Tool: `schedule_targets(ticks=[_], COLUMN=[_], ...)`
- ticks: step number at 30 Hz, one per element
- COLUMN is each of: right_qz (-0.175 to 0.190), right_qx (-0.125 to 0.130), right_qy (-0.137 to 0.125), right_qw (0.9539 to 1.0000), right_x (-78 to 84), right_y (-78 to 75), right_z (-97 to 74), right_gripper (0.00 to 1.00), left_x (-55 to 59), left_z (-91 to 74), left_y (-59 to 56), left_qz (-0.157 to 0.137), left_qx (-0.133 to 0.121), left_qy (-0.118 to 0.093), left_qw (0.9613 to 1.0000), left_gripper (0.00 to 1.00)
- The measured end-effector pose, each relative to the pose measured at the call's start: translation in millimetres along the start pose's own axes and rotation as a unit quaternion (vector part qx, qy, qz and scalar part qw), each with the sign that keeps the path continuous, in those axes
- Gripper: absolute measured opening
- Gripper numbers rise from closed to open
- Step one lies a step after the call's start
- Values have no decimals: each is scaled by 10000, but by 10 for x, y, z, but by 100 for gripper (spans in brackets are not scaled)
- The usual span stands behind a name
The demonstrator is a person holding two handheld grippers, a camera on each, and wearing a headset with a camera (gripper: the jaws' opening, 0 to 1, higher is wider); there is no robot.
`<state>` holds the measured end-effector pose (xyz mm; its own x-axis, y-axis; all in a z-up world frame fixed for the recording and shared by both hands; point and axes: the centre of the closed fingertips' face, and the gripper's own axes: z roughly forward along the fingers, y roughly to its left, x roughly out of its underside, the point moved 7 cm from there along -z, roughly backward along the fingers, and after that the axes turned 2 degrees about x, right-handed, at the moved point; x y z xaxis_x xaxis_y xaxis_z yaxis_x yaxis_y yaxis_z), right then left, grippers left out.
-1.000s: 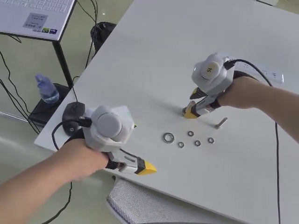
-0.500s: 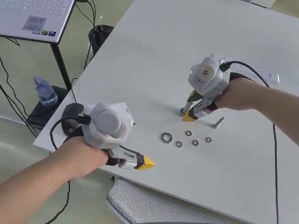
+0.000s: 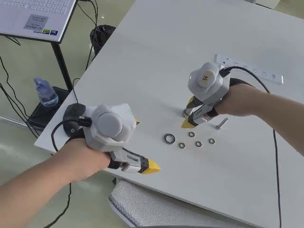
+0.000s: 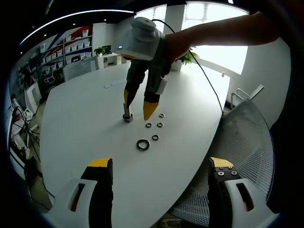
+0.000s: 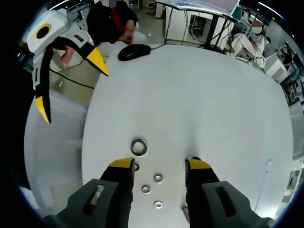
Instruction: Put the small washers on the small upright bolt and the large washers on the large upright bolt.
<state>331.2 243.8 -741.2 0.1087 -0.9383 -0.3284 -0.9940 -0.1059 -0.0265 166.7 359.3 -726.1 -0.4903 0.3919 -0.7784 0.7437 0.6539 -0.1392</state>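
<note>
Both the right claw [image 5: 161,164] and left claw [image 4: 160,166] are spread and empty, the washers [image 3: 169,138] lie flat on the counter [image 3: 156,57] by the upright bolt [image 4: 127,117], so next one likely must pinch a thin washer.

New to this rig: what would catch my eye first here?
The right gripper, jaws open, points down at an upright bolt on the white table. Nearer the person lie one large washer and four small washers. The left gripper hangs open at the near edge.
</note>
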Motion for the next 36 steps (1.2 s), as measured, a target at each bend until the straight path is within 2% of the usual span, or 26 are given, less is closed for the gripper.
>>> schedule_targets(ticks=[5, 10, 12, 20, 22, 30, 36], right_qz=[5, 63, 83, 124, 120, 81, 85], right_qx=[-84, -159, -183, -272, -283, -300, -198], right_qy=[-10, -38, -51, -43, -37, 11, 20], right_qw=[10000, 9998, 9998, 9995, 9995, 9995, 9998], right_x=[-5, 19, 27, 26, 21, 14, 40], right_y=[151, 206, 232, 386, 404, 414, 390], right_z=[21, 81, 102, 157, 174, 266, 372], right_gripper=[44, 44, 44, 44, 44, 44, 43], left_x=[-18, -38, -34, -8, -27, 10, 10], left_z=[-4, 2, -1, -7, -9, 18, 40], left_y=[-2, 3, 2, -12, -24, -16, -18], left_qz=[-18, 14, 12, 57, 115, 74, 61], left_qx=[-15, -15, -23, 57, 64, 97, 129], left_qy=[-75, -200, -177, -16, -28, 34, 23], left_qw=[10000, 9998, 9998, 10000, 9999, 9999, 9999], left_gripper=[84, 91, 92, 85, 84, 82, 81])
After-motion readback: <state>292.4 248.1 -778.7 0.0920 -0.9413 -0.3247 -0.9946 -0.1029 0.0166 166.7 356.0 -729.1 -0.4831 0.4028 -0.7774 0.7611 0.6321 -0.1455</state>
